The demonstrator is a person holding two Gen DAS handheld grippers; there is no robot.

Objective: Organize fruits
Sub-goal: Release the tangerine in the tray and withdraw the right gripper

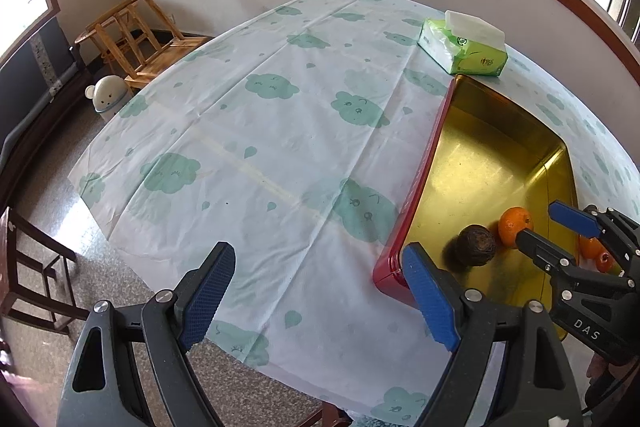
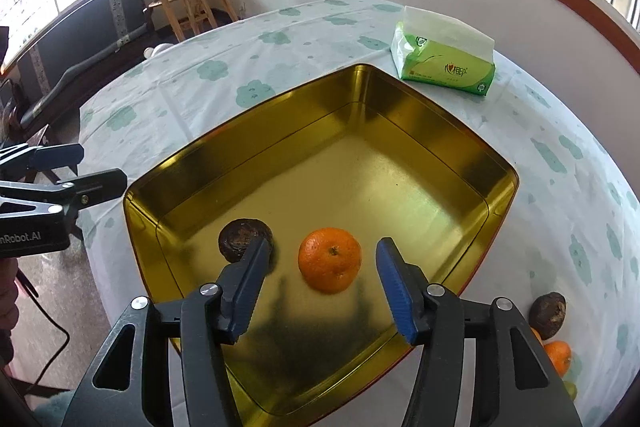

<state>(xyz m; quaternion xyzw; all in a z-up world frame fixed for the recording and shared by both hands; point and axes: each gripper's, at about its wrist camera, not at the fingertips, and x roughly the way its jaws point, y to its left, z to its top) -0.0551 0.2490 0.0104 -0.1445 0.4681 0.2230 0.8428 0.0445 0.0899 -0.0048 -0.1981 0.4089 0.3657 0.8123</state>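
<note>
A gold-lined tin tray (image 2: 420,131) with red outer walls (image 1: 416,195) sits on the cloud-print tablecloth. Inside it lie an orange (image 2: 330,261) and a dark, wrinkled round fruit (image 2: 240,233). My right gripper (image 2: 323,245) hangs over the tray's near end, open. The orange sits between its blue pads, and neither pad touches it. My left gripper (image 1: 320,251) is wide open over bare tablecloth left of the tray, holding nothing. From the left wrist view the orange (image 1: 514,227), the dark fruit (image 1: 476,245) and the right gripper (image 1: 538,223) appear in the tray.
Outside the tray, at the table's right, lie another dark fruit (image 2: 548,315) and an orange (image 2: 558,355). A green tissue pack (image 2: 444,67) stands behind the tray. A wooden stool (image 1: 136,35) and a small white bin (image 1: 108,97) are on the floor beyond the table's far left edge.
</note>
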